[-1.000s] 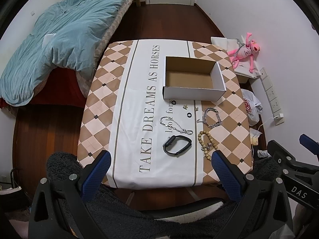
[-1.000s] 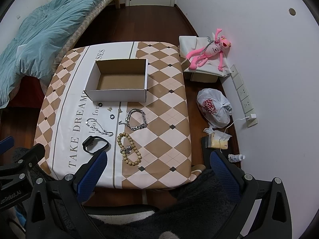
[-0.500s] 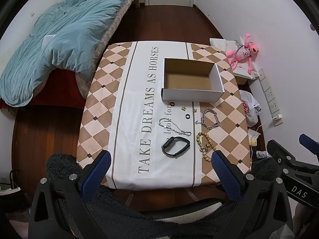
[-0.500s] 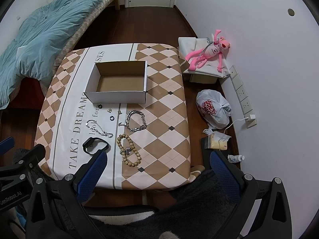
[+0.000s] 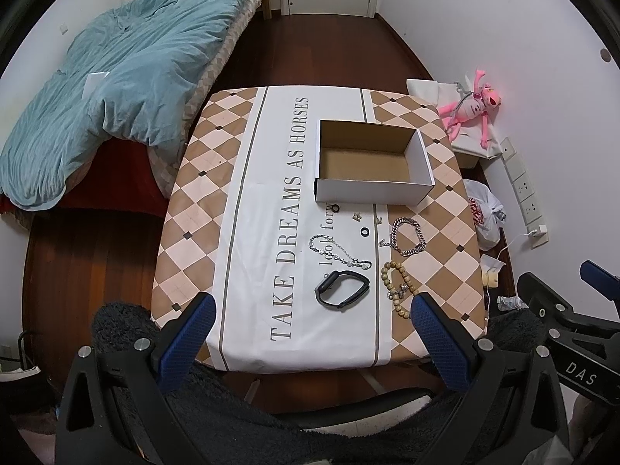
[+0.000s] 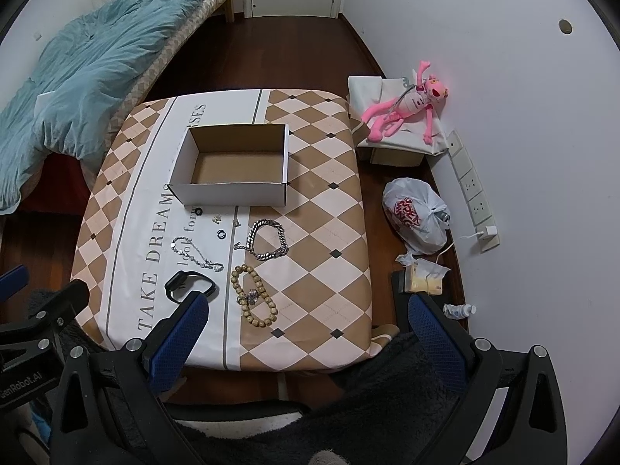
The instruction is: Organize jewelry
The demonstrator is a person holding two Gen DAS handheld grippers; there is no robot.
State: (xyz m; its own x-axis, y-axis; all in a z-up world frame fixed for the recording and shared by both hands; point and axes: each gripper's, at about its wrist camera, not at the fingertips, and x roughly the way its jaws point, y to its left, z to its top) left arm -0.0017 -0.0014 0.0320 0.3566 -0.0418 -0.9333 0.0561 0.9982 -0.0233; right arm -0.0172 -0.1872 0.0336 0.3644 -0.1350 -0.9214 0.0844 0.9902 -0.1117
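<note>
An open, empty white cardboard box [image 5: 372, 190] [image 6: 228, 192] stands on the checkered table [image 5: 201, 209] [image 6: 325, 240]. In front of it lie a black band [image 5: 341, 287] [image 6: 190, 286], a thin silver chain [image 5: 338, 252] [image 6: 197, 251], a thick silver bracelet [image 5: 407, 231] [image 6: 266, 239], a wooden bead bracelet [image 5: 395, 283] [image 6: 254, 296] and small rings and studs [image 5: 364, 230] [image 6: 221, 233]. My left gripper [image 5: 310, 339] is open and empty, held above the table's near edge. My right gripper [image 6: 306, 343] is open and empty, also near that edge.
A bed with a teal duvet [image 5: 116, 89] stands left of the table. By the right wall are a pink plush toy [image 6: 407, 110] on a covered box, a white plastic bag [image 6: 416, 215], wall sockets [image 6: 471, 190] and small litter on the wood floor.
Both grippers have risen and drawn back slightly, so the table looks a little farther away. Both stay open. Nothing on the table has moved.
</note>
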